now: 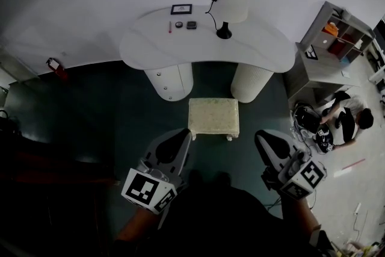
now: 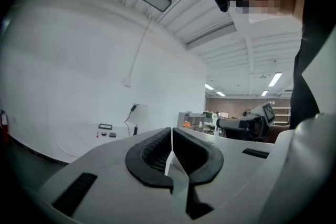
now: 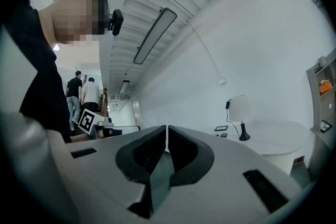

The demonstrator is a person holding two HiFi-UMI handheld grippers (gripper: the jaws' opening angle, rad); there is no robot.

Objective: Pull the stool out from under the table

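Note:
A cream padded stool (image 1: 213,118) stands on the dark floor just in front of the white curved table (image 1: 258,48), between its two round pedestals. Its whole top shows. My left gripper (image 1: 185,134) hovers by the stool's near left corner, apart from it. Its jaws are shut with nothing between them (image 2: 171,152). My right gripper (image 1: 260,136) hangs a little to the right of the stool's near right corner, also shut and empty (image 3: 166,147). Both gripper views tilt up at the wall and ceiling and do not show the stool.
On the table stand a white lamp (image 1: 231,6), a small picture frame (image 1: 181,9) and a few small items. A grey shelf unit (image 1: 328,51) stands right of the table, with a person (image 1: 346,120) sitting on the floor beside it. A red extinguisher (image 1: 56,67) lies at the left wall.

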